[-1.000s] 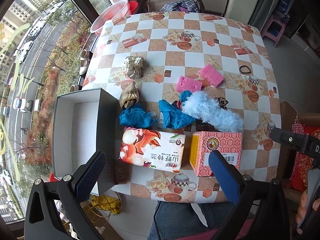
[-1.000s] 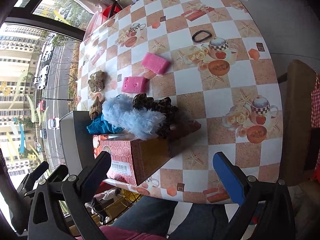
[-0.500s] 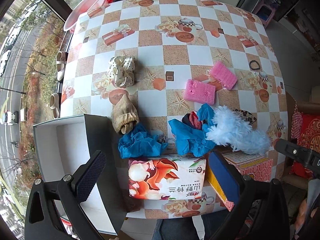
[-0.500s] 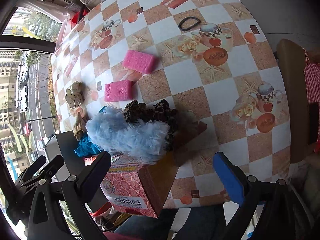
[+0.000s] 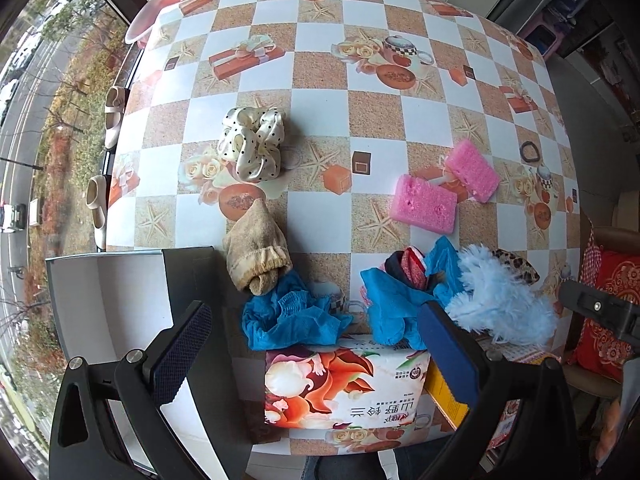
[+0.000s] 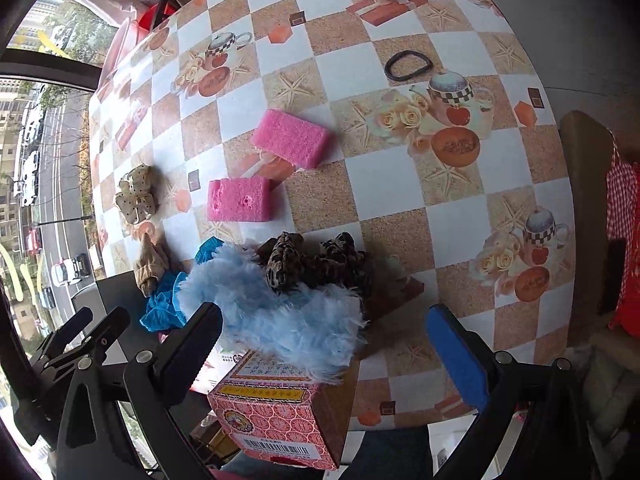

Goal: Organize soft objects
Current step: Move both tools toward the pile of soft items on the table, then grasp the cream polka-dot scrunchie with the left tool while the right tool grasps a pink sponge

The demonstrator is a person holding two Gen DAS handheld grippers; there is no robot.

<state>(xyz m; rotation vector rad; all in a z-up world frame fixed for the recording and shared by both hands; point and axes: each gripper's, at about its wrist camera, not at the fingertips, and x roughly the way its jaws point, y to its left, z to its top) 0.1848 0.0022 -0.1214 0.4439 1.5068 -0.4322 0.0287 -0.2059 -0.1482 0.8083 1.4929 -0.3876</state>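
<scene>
Soft things lie on the checkered table point(image 5: 360, 112): a polka-dot scrunchie point(image 5: 252, 148), a beige sock point(image 5: 256, 252), two crumpled blue cloths point(image 5: 292, 320) point(image 5: 396, 304), a fluffy light-blue piece point(image 5: 500, 300) point(image 6: 280, 312), a leopard scrunchie point(image 6: 316, 264) and two pink sponges point(image 5: 424, 204) point(image 5: 472, 170) point(image 6: 292, 138). A floral tissue pack point(image 5: 344, 384) and a pink box point(image 6: 280, 412) stand at the near edge. My left gripper point(image 5: 316, 348) is open above the tissue pack. My right gripper point(image 6: 332, 356) is open above the pink box and fluffy piece.
An open white-lined dark box point(image 5: 104, 308) sits at the table's near left corner. A black hair tie point(image 6: 408, 65) lies at the right. A pink basin point(image 5: 172, 0) is beyond the far edge. A chair with red cushion point(image 5: 608, 312) stands at the right.
Both grippers have moved forward over the table, closer to the pile of soft things. Both stay open and empty.
</scene>
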